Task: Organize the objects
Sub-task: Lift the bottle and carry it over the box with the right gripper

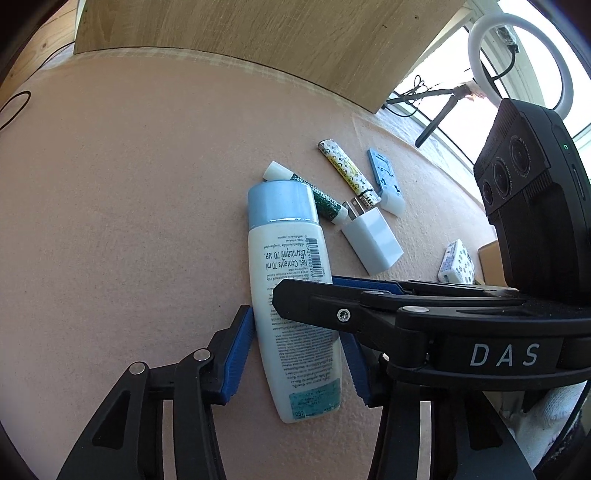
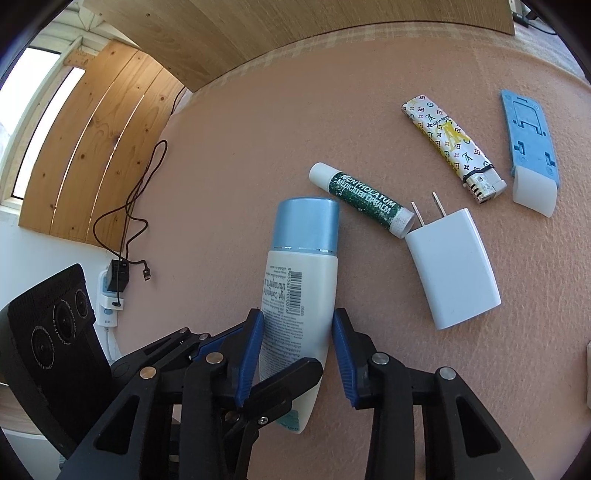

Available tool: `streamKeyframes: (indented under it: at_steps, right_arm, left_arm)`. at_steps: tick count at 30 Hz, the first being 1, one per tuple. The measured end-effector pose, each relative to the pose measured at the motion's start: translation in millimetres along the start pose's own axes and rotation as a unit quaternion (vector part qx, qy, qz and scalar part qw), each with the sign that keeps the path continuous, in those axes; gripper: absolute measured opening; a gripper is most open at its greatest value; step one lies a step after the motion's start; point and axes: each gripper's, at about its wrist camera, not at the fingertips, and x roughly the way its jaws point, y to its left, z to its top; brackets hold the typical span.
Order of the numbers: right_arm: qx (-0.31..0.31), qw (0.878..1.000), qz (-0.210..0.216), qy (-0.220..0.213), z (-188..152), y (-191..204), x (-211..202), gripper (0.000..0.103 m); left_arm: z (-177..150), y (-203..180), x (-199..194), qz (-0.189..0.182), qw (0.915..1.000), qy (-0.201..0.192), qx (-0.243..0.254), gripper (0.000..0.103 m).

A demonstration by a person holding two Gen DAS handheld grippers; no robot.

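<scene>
A white bottle with a blue cap (image 1: pixel 291 295) (image 2: pixel 301 280) lies on the pink tabletop (image 1: pixel 129 203). Both grippers straddle its lower half. My left gripper (image 1: pixel 295 332) has its blue pads against the bottle's sides. My right gripper (image 2: pixel 297 328) also closes its blue pads on the bottle, and reaches across the left wrist view (image 1: pixel 369 295). Beyond the cap lie a green lip balm (image 2: pixel 364 199) (image 1: pixel 321 199), a white charger plug (image 2: pixel 452 266) (image 1: pixel 371 240), a patterned lighter (image 2: pixel 452 146) (image 1: pixel 349 170) and a blue-and-white phone stand (image 2: pixel 530 147) (image 1: pixel 386 181).
A wooden board (image 1: pixel 240 33) stands along the table's far edge. A small patterned white box (image 1: pixel 456 264) and a cardboard piece (image 1: pixel 489 262) lie at the right. A ring light (image 1: pixel 517 59) stands by the window. Cables and a power strip (image 2: pixel 110 288) lie off the table's left.
</scene>
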Motion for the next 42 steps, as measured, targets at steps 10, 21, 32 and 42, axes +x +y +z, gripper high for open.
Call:
streamKeyframes:
  at_steps: [10, 21, 32, 42]
  right_arm:
    - [0.014, 0.999, 0.02, -0.041, -31.0, -2.7, -38.8, 0.032]
    - [0.063, 0.989, 0.01, -0.134, -73.0, -52.4, -141.5, 0.032]
    - [0.134, 0.968, -0.027, -0.212, -121.9, -143.3, -241.7, 0.032]
    - [0.186, 0.948, -0.049, -0.254, -156.9, -223.6, -301.3, 0.032]
  left_arm:
    - [-14.5, -38.3, -18.4, -0.002, 0.9997, -0.023, 0.008, 0.051]
    - [-18.9, -154.9, -23.0, -0.037, 0.9933, -0.031, 0.105, 0.049]
    - [-34.3, -295.8, 16.1, -0.101, 0.9746, -0.011, 0.2, 0.049]
    - [-52.4, -408.7, 60.2, -0.13, 0.9576, 0.011, 0.257, 0.049]
